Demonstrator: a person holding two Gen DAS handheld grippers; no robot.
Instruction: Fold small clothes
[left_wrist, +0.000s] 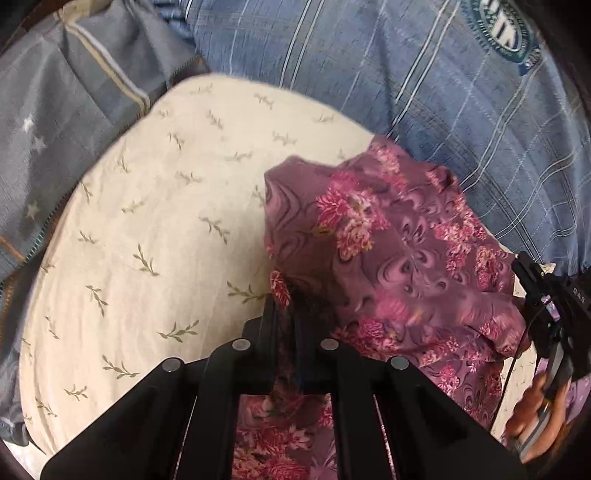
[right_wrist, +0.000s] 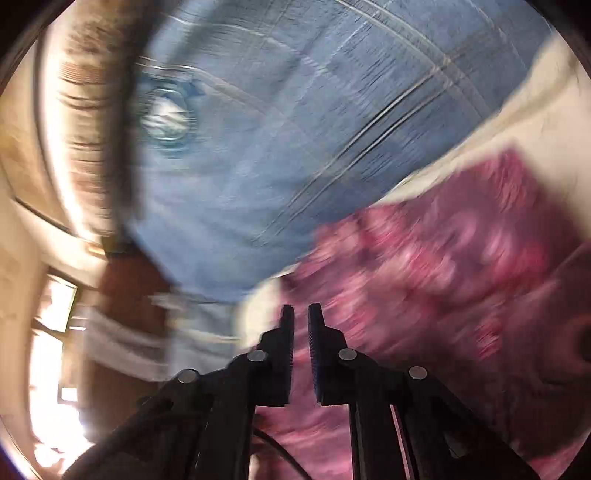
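A purple garment with pink flowers (left_wrist: 399, 258) lies crumpled on a cream leaf-print cloth (left_wrist: 147, 221). My left gripper (left_wrist: 284, 317) is shut on the garment's near edge, with cloth pinched between the fingers and hanging below them. My right gripper (left_wrist: 532, 280) shows at the right edge of the left wrist view, at the garment's right side, held by a hand. In the blurred right wrist view the right gripper (right_wrist: 301, 314) has a narrow gap between its fingers with nothing in it, and the purple garment (right_wrist: 443, 266) lies ahead to the right.
A blue plaid blanket (left_wrist: 369, 66) with a round emblem (left_wrist: 502, 29) lies behind the cream cloth. A grey star-print cover (left_wrist: 66, 122) is at the left. The right wrist view shows a wooden bed edge (right_wrist: 92, 129) and a bright room at the left.
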